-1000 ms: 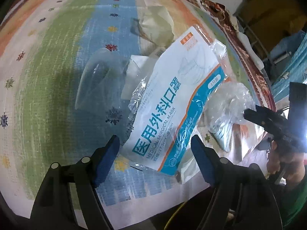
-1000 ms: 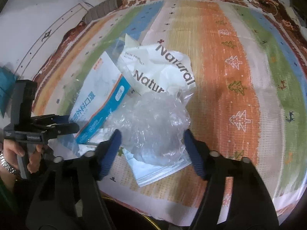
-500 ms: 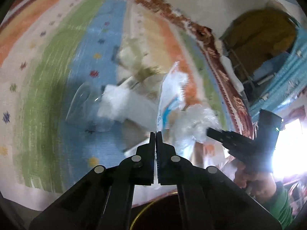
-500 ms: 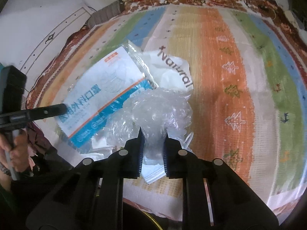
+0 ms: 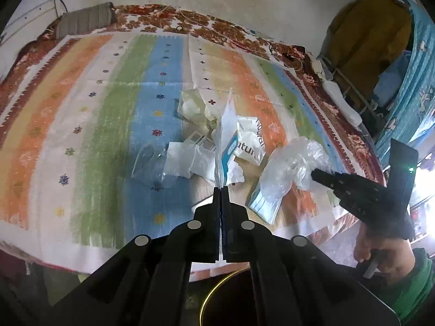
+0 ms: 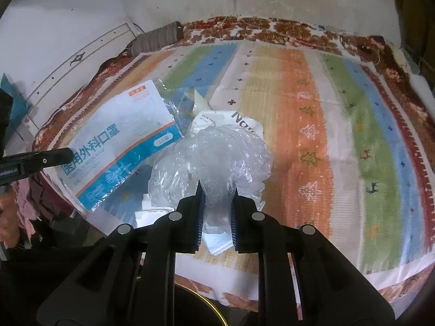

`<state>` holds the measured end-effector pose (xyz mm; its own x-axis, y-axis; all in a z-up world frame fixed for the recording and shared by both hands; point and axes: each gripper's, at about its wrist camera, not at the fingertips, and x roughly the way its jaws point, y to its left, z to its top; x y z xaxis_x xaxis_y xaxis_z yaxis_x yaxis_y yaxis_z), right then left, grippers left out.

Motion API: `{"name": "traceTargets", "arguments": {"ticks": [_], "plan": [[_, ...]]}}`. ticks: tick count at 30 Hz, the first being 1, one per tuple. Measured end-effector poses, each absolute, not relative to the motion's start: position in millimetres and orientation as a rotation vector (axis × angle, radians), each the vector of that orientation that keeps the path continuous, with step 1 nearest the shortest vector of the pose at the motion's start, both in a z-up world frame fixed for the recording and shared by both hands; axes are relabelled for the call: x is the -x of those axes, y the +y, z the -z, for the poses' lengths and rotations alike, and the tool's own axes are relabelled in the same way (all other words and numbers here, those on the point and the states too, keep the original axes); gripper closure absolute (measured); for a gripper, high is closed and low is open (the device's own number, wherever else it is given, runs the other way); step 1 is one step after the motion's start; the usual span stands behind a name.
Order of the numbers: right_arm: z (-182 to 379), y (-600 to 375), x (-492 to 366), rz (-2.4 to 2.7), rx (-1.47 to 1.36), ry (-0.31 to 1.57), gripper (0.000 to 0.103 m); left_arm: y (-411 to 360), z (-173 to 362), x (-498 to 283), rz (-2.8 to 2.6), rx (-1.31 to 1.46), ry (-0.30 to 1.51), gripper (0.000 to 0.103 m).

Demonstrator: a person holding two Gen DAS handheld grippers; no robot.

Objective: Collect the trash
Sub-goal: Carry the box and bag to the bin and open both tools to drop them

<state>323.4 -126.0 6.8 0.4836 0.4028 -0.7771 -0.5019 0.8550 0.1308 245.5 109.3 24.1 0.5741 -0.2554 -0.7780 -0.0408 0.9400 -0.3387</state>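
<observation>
My left gripper (image 5: 221, 190) is shut on the lower edge of a white-and-blue surgical mask packet (image 5: 223, 133), which stands edge-on above the cloth. The right wrist view shows the flat face of this packet (image 6: 119, 141) hanging from the left gripper (image 6: 65, 155). My right gripper (image 6: 216, 190) is shut on a crumpled clear plastic bag (image 6: 217, 160). From the left wrist the bag (image 5: 291, 165) is lifted at the right gripper (image 5: 318, 175). A white "Natural" wrapper (image 5: 250, 141), crumpled cream paper (image 5: 193, 106), white paper (image 5: 185, 160) and a pale blue face mask (image 6: 217, 244) lie on the cloth.
A striped cloth (image 5: 108, 108) covers the table. A dark bin with a yellow rim (image 5: 214, 296) stands below the near edge. A grey roll (image 6: 157, 39) lies at the back by the wall. A clear plastic piece (image 5: 146, 160) lies left of the pile. Shelves stand right.
Both grippers closed, the left on the mask packet, the right on the plastic bag. Both rose, lifting their items off the cloth; the packet now hangs edge-on to the left camera.
</observation>
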Motion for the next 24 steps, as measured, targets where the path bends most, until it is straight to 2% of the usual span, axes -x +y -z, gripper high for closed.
{"name": "traceTargets", "arguments": {"ticks": [10, 24], "plan": [[-33.4, -130.6, -273.4, -0.526, 0.118, 0.876, 0.088, 92.7, -34.8, -208.9, 0.106, 0.307, 0.925, 0.103], [-40.8, -140.6, -216.6, -0.522, 0.129, 0.810, 0.088, 61.8, -41.0, -137.4, 0.151, 0.285, 0.853, 0.103]]}}
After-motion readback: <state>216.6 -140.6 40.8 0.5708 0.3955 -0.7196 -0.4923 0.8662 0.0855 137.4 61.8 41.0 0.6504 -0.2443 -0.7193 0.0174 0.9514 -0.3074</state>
